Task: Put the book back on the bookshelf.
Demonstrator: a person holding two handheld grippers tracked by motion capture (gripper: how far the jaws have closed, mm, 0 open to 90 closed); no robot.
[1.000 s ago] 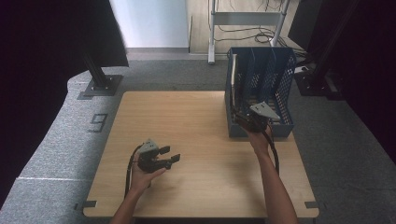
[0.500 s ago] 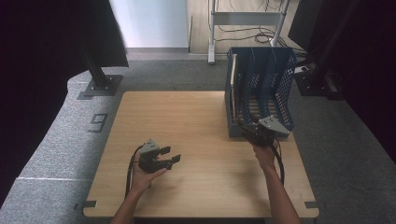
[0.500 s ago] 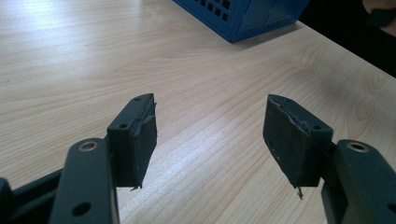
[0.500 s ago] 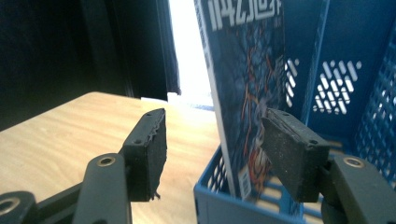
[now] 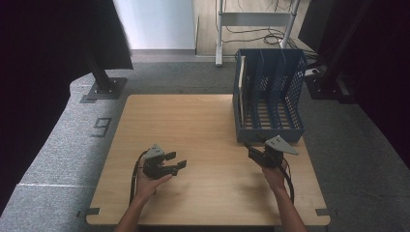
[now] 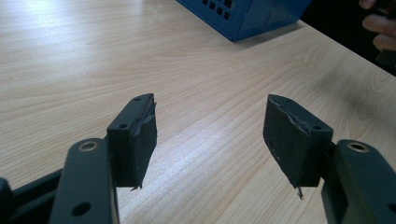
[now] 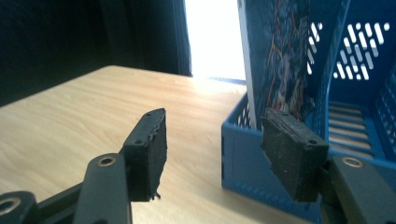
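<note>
Left tongs (image 5: 180,166): near edge of tabletop (image 5: 193,121), left of middle; jaws wide apart, nothing between them, bare wood under.
Right tongs (image 5: 248,146): toward near right corner, just short of rack; jaws wide apart, holding nothing.
Blue file rack (image 5: 269,96): far right of tabletop, upright, three slots.
Book (image 7: 275,56): standing in rack's left slot, just beyond right tongs.

Soft, even light falls on the wooden table (image 5: 208,130); dark surroundings frame it. In the right gripper view a bright background glare washes out, and the blue file rack (image 7: 299,93) looks slightly blurred.
</note>
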